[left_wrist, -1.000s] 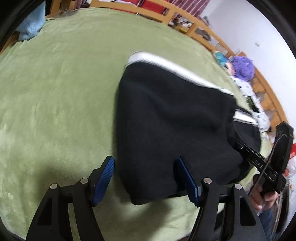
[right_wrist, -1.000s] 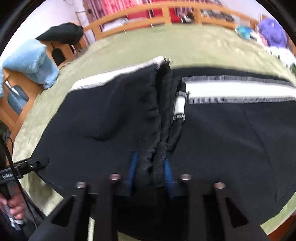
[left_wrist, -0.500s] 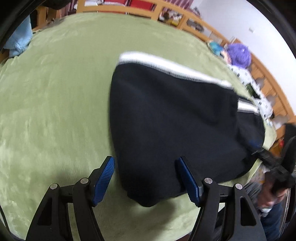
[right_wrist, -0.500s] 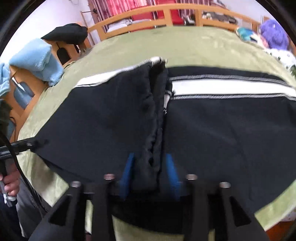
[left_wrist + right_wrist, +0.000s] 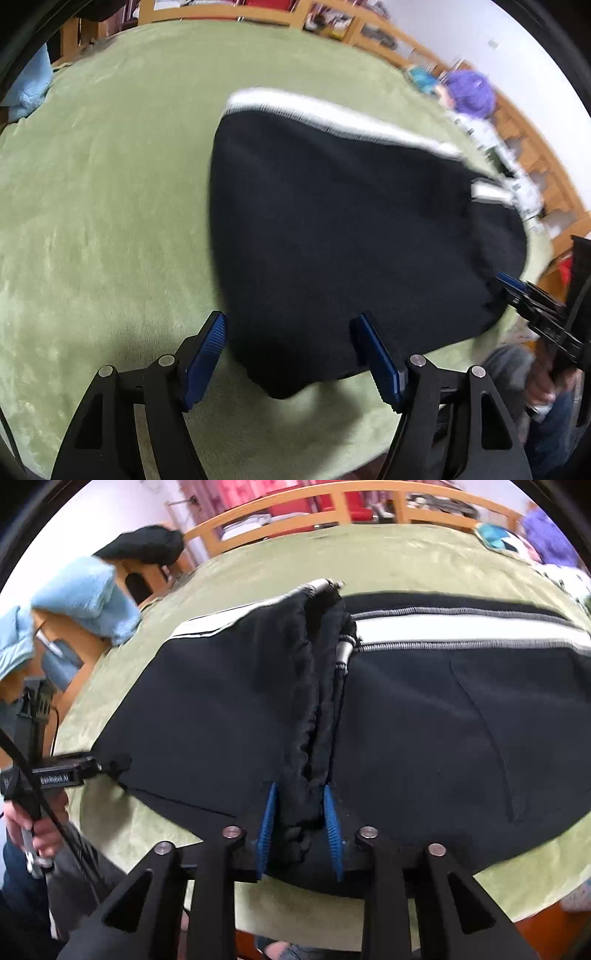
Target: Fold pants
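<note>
Black pants (image 5: 347,236) with a white side stripe (image 5: 332,114) lie folded over on a green blanket (image 5: 103,184). My left gripper (image 5: 291,347) is open, its blue pads on either side of the pants' near corner, not touching the cloth. In the right wrist view the pants (image 5: 424,709) spread across the blanket, with a bunched fold (image 5: 317,701) running up the middle. My right gripper (image 5: 300,823) has its blue pads closed on that bunched black fabric at the near edge. The left gripper (image 5: 74,771) shows at the left by the pants' corner.
A wooden rail (image 5: 332,506) runs behind the blanket. Light blue towels (image 5: 81,598) and a black item (image 5: 144,546) lie at the back left. A purple plush (image 5: 469,92) and patterned items sit at the far right edge. The blanket's front edge (image 5: 280,915) is near.
The left gripper has drawn back a little from the pants' corner, which now lies free. The right gripper's hold has loosened slightly and the folded fabric has spread flatter.
</note>
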